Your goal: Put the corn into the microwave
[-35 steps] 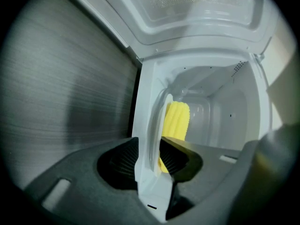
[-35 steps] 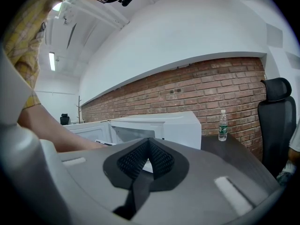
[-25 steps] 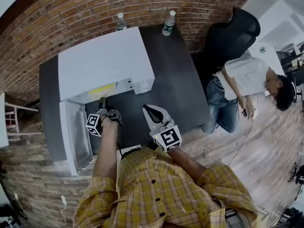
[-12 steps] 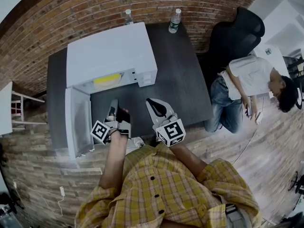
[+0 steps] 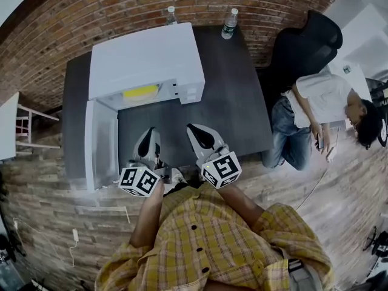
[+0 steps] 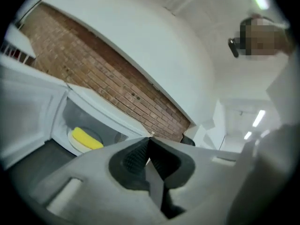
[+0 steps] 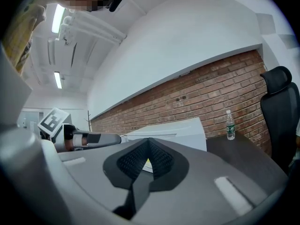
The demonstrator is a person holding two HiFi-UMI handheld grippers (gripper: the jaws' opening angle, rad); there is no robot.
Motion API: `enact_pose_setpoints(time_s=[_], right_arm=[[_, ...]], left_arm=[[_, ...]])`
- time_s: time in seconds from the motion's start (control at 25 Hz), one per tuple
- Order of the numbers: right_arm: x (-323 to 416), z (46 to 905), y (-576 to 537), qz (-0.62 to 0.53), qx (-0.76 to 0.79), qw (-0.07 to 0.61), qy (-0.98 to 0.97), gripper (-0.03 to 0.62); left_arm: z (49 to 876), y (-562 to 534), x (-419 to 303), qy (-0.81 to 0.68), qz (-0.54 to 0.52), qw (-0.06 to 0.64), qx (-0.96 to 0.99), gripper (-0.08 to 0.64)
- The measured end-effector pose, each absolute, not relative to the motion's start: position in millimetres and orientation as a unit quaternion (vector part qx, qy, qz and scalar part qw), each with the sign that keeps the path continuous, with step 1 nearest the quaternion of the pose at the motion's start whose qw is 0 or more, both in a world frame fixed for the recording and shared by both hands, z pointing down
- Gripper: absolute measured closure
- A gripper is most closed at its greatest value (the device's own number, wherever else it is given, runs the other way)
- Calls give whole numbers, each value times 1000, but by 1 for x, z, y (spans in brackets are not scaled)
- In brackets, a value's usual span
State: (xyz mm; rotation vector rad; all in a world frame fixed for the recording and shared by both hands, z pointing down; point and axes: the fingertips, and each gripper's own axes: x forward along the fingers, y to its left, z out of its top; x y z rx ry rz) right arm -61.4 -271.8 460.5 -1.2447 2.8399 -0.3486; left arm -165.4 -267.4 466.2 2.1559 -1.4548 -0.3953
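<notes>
The yellow corn (image 5: 140, 92) lies on a white plate inside the white microwave (image 5: 145, 59), whose door (image 5: 102, 144) hangs open to the left. In the left gripper view the corn (image 6: 86, 138) shows through the opening, well ahead of the jaws. My left gripper (image 5: 148, 133) is shut and empty, held over the dark table (image 5: 230, 108) in front of the microwave, apart from it. My right gripper (image 5: 192, 128) is beside it on the right, also shut with nothing in it. The right gripper view shows the left gripper (image 7: 86, 138) at its left.
Two water bottles (image 5: 228, 23) (image 5: 171, 15) stand at the table's far edge by the brick wall. A black office chair (image 5: 306, 44) and a seated person (image 5: 318, 99) are to the right. A white chair (image 5: 21, 129) stands at the left.
My left gripper has drawn back from the microwave opening toward the table's near edge and rolled over; the corn stays inside. The right gripper has shifted only slightly.
</notes>
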Motion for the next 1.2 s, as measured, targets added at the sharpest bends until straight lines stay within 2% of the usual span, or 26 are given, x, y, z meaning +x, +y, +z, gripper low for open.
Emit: enact_pose_setpoints(time_s=[0.16, 0.28, 0.84, 1.2], right_arm=[[-65, 458, -263, -103, -393, 3, 914, 588], [-68, 454, -259, -89, -389, -2, 917, 588], [-71, 451, -248, -74, -386, -1, 920, 588], [-71, 449, -246, -67, -387, -3, 920, 589]], left_arm=[[459, -252, -161, -576, -53, 150, 801, 561], [453, -247, -161, -589, -30, 113, 800, 561], [446, -231, -161, -601, -11, 68, 796, 561], [445, -229, -162, -600, -11, 67, 797, 561]])
